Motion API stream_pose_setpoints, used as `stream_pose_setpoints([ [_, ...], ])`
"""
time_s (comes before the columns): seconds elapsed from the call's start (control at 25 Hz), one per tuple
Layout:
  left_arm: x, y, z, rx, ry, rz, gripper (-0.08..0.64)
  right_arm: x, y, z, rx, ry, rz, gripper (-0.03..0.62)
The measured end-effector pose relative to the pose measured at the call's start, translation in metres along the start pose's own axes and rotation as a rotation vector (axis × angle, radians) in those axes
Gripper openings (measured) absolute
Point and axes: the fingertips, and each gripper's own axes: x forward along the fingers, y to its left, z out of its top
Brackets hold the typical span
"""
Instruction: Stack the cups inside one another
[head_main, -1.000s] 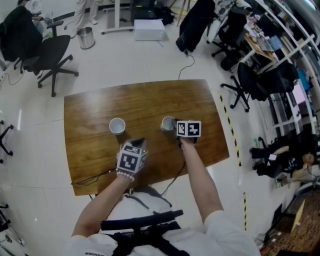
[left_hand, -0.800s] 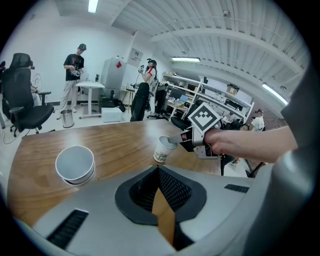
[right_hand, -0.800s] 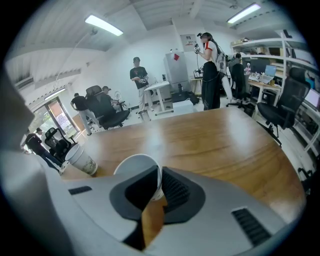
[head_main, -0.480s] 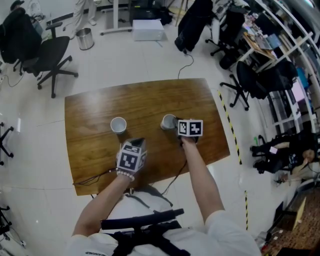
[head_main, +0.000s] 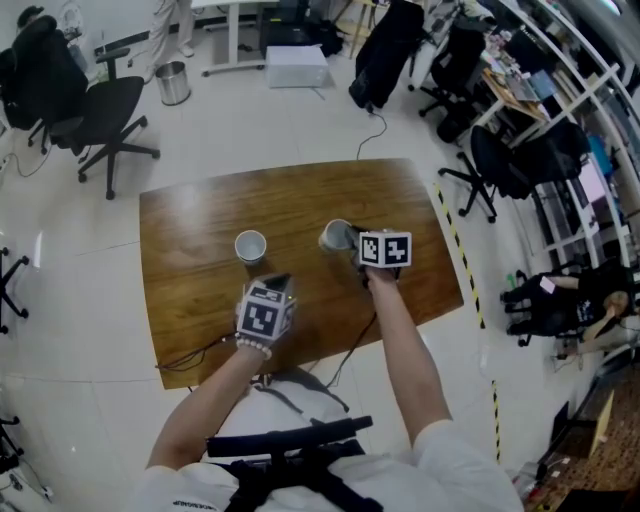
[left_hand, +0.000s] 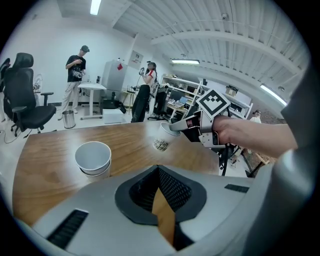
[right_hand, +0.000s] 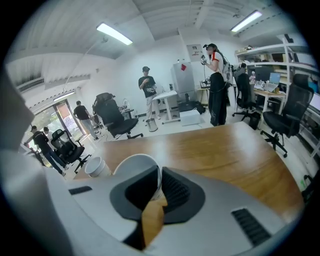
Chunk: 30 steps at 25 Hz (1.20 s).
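Above the brown wooden table (head_main: 200, 215), a white paper cup with dark print (left_hand: 162, 137) hangs tilted and clear of the top, its wall pinched at the rim by your right gripper (head_main: 347, 243), jaws clamped on it. At about nine o'clock from it stands the second white paper cup (head_main: 250, 245), upright, mouth open, apparently already a nested pair. Your left gripper (head_main: 279, 284) hovers at about five o'clock of that standing cup, jaws closed on nothing. The risk lies in the carry: a thin rim hold on a leaning cup can let it swing or slip loose. Arrive tilted and its base may catch the standing rim, knocking the light target over, since nothing steadies it. Squeeze harder and the paper wall may crease.
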Motion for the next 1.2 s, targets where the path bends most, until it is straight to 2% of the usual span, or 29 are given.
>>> stream_pose_setpoints([
  [0.24,-0.018,0.012,-0.010,-0.017,-0.010,-0.007,-0.003,-0.007,0.046,0.019,-0.038,-0.028,0.050,0.035],
  [0.52,-0.044,0.039,-0.011,-0.023,-0.028,0.032,-0.003,-0.005,0.102,0.036,-0.072,-0.042,0.104,0.035],
  [0.68,-0.059,0.057,-0.009,-0.014,-0.052,0.068,-0.003,-0.001,0.130,0.039,-0.087,-0.045,0.131,0.035],
  [1.2,-0.081,0.085,-0.012,-0.060,-0.080,0.077,-0.003,0.023,0.196,0.037,-0.153,0.003,0.212,0.035],
])
